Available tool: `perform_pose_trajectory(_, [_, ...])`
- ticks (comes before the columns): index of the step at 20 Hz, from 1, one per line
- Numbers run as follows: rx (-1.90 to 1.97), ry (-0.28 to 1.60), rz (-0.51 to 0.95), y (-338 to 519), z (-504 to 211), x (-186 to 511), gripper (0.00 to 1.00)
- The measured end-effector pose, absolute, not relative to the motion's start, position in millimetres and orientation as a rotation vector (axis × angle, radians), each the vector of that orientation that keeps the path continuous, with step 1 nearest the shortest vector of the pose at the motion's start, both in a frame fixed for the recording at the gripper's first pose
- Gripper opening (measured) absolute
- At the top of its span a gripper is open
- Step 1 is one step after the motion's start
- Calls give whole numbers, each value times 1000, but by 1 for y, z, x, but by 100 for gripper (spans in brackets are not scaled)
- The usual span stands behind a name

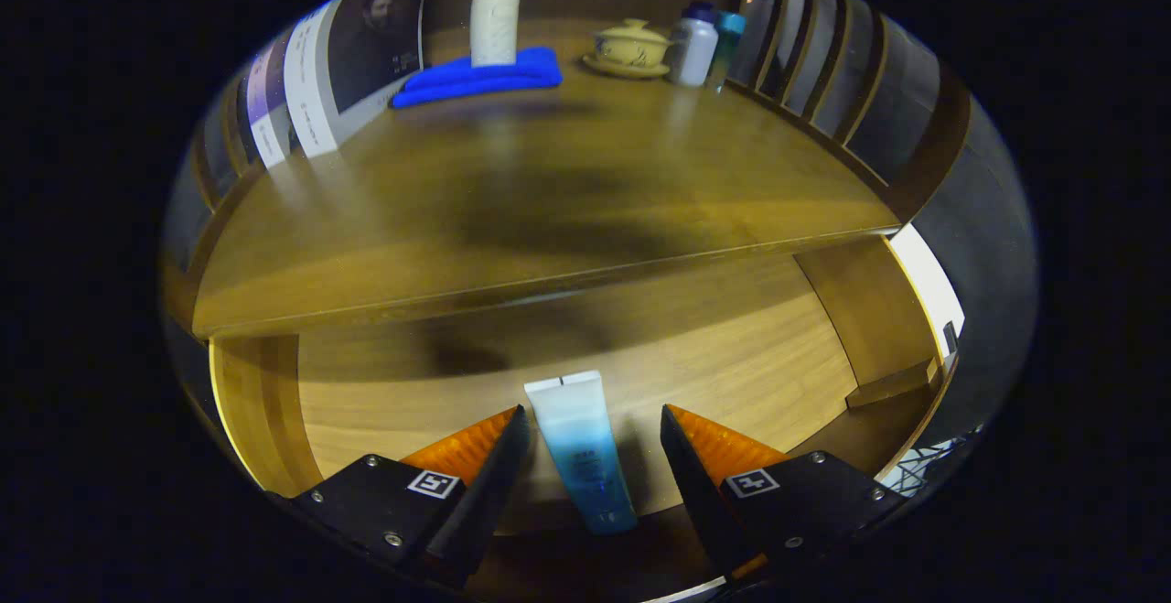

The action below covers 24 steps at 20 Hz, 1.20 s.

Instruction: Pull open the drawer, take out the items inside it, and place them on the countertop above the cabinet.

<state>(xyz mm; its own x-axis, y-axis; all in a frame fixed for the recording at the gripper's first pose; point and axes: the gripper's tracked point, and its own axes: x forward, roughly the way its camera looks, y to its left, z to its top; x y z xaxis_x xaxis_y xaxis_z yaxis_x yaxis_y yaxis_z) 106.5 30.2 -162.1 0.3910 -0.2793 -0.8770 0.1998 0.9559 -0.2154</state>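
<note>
Hand-held gripper open astride tube in drawer.

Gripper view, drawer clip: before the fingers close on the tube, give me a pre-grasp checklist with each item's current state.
1. Drawer pulled open: ok, its wooden floor is exposed below the countertop.
2. Tube between the fingers: ok, it lies in the gap, running lengthwise along them.
3. Gripper open wide enough: ok, there is a gap on both sides of the tube, wider on the right.
4. Fingers level with the tube: cannot tell, height above the drawer floor is unclear.
5. Free spot on the countertop: ok, bare wood in front of the blue cloth, pump bottle and lidded bowl.
6. Other items in the drawer: cannot tell, part of it is hidden.
</note>
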Motion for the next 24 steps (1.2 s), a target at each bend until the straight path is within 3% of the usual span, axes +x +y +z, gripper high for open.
perform_pose_trajectory(8, [-1,1367,-317,43,-191,74,90])
perform_pose_trajectory(16, [138,1434,-295,50,-193,70,86])
perform_pose_trajectory(17, [143,1430,-303,52,-190,70,79])
perform_pose_trajectory(19, [129,1403,-304,55,-192,70,53])
perform_pose_trajectory(24, [108,1257,-307,56,-182,85,39])
